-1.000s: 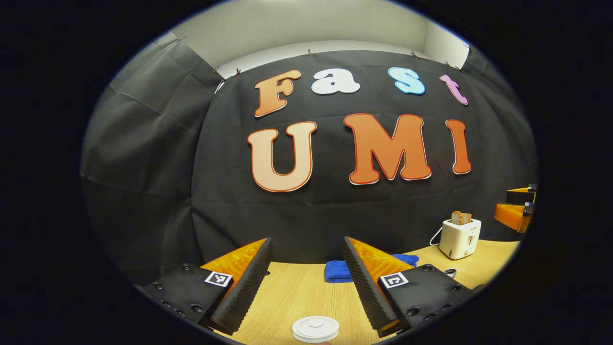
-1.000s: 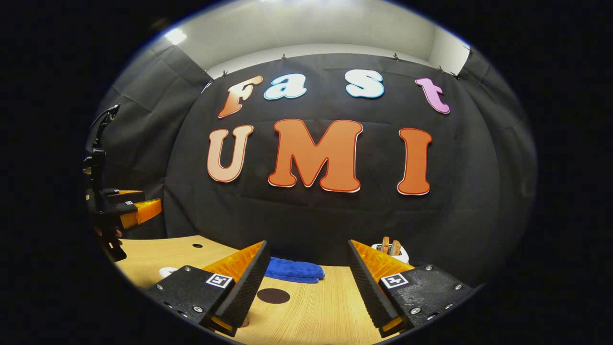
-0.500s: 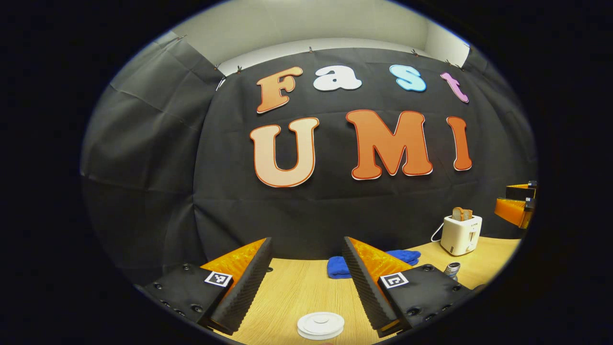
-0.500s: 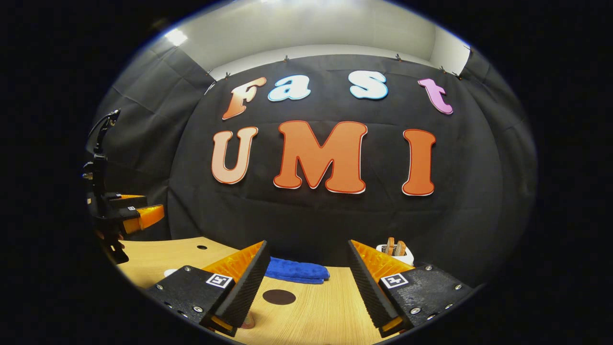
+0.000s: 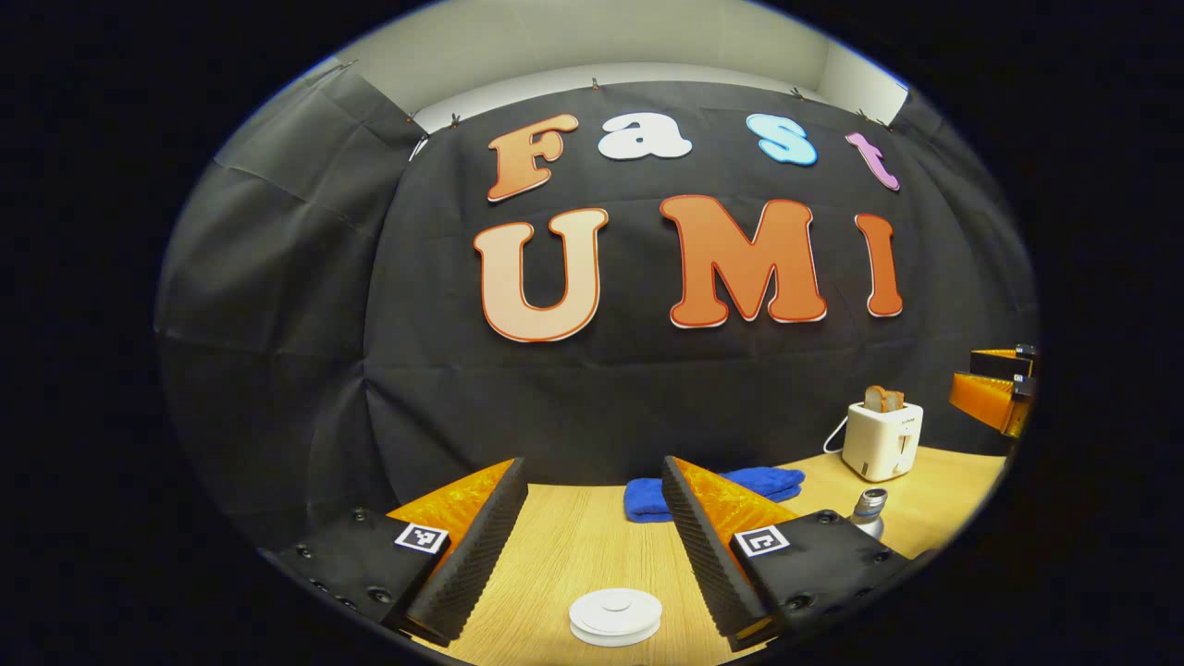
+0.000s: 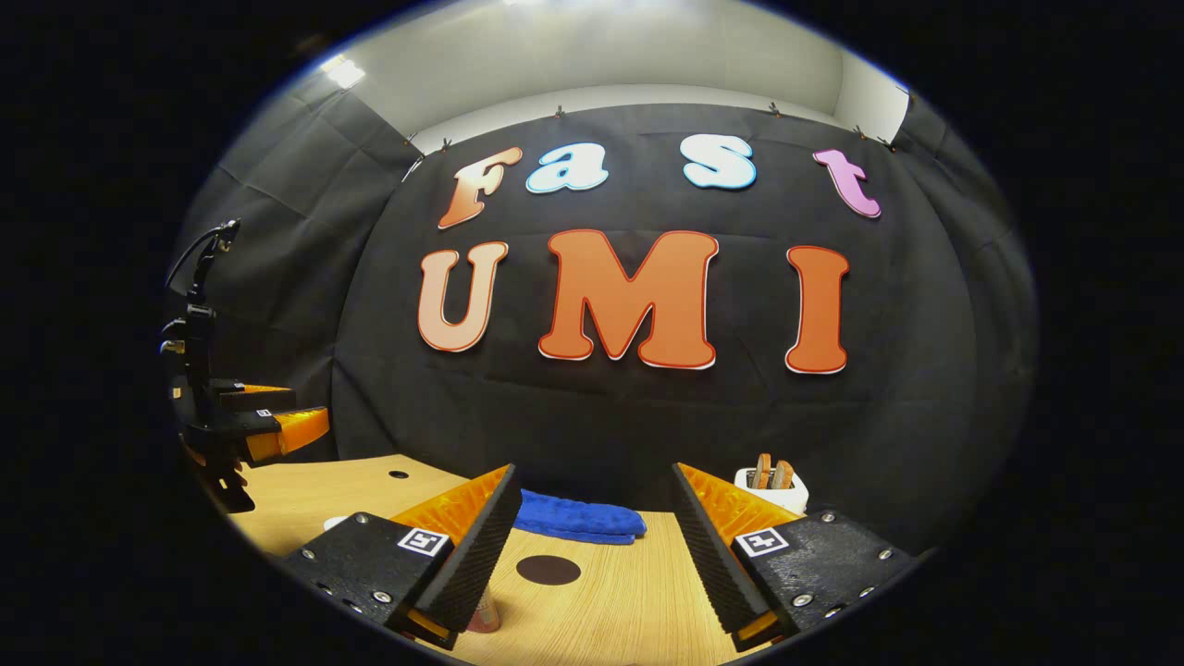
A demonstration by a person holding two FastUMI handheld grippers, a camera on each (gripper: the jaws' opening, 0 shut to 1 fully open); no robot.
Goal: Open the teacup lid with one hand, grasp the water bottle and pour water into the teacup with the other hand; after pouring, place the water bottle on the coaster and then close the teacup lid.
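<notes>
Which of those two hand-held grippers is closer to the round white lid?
Left. The left hand-held gripper hovers open with the white lid just ahead between its fingers; the right hand-held gripper faces the dark coaster instead.

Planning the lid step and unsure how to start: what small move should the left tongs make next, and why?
Probably ease the left tongs forward and down over the white teacup lid. They stand open, the lid lies on the table just below the gap between them, untouched, and it must come off before pouring.
</notes>
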